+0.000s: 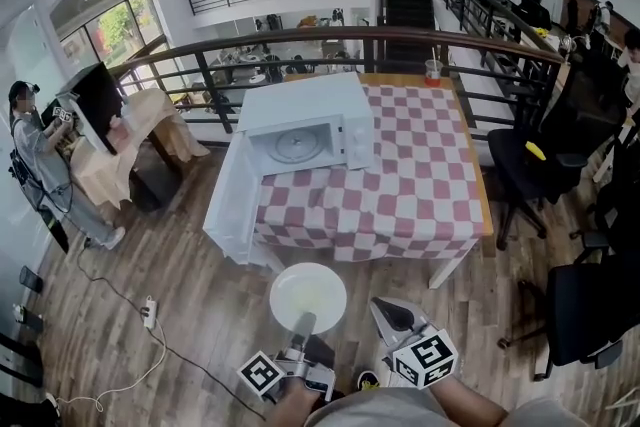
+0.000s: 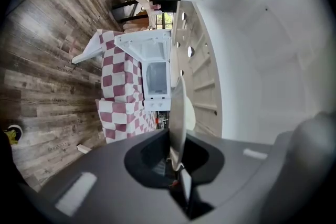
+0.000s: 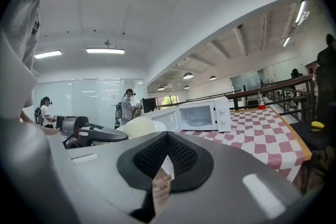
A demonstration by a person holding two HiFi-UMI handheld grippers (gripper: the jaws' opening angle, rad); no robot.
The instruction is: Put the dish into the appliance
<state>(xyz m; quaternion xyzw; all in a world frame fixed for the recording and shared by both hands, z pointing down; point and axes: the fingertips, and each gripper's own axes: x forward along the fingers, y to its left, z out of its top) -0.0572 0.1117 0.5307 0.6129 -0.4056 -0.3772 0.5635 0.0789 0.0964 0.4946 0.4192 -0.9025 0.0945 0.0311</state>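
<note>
Dish (image 1: pixel 308 295): plain creamy white, no pattern. Microwave (image 1: pixel 320 115) at the dish's 12 o'clock: white all over, door included. Tablecloth (image 1: pixel 420 175): dusty-red-and-white check. Floor (image 1: pixel 180 315): grey-brown wood planks. Left gripper (image 1: pixel 301 323) and right gripper (image 1: pixel 380 307): grey bodies, black pads, cubes with black-and-white square markers. Chair (image 1: pixel 525 165) at the tablecloth's 3 o'clock: black, with something yellow (image 1: pixel 536 152) on it. Cup (image 1: pixel 433 70) at the tablecloth's 12 o'clock: red.

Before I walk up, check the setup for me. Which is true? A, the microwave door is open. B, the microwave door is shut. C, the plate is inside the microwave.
A: the microwave has its door swung wide open, while the plate is held in the left gripper, short of the table.
</note>
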